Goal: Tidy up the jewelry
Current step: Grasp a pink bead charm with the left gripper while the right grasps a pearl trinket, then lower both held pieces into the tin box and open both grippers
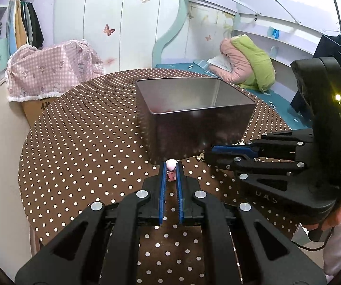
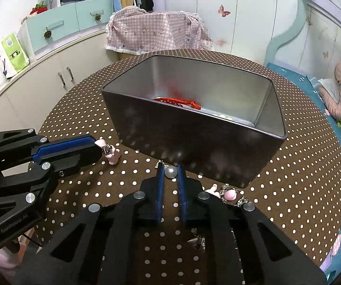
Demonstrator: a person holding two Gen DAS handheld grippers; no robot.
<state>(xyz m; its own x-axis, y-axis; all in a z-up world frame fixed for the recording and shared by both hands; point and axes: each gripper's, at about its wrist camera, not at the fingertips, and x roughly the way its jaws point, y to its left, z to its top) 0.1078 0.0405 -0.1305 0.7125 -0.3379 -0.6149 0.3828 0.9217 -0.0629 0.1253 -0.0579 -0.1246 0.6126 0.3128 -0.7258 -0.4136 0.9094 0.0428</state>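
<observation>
metal box (image 2: 194, 140) blocking ahead, tabletop (image 2: 308, 166) beside open

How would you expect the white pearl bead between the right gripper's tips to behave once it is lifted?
The pearl bead looks round and glossy, so it may slip from the right gripper. It hangs on a thin chain, so the rest probably dangles. If dropped, it would likely roll.

1. The left gripper (image 1: 170, 166) points forward and downward, its blue-padded jaws pinched on a pink bead charm (image 1: 171, 165) at the very tips.
2. The right gripper (image 2: 170, 171) tilts down more steeply, just to the right of the left one, its jaws drawn in against a white pearl (image 2: 171, 172).
3. A hand (image 1: 324, 223) grips the right gripper's handle from below.
</observation>
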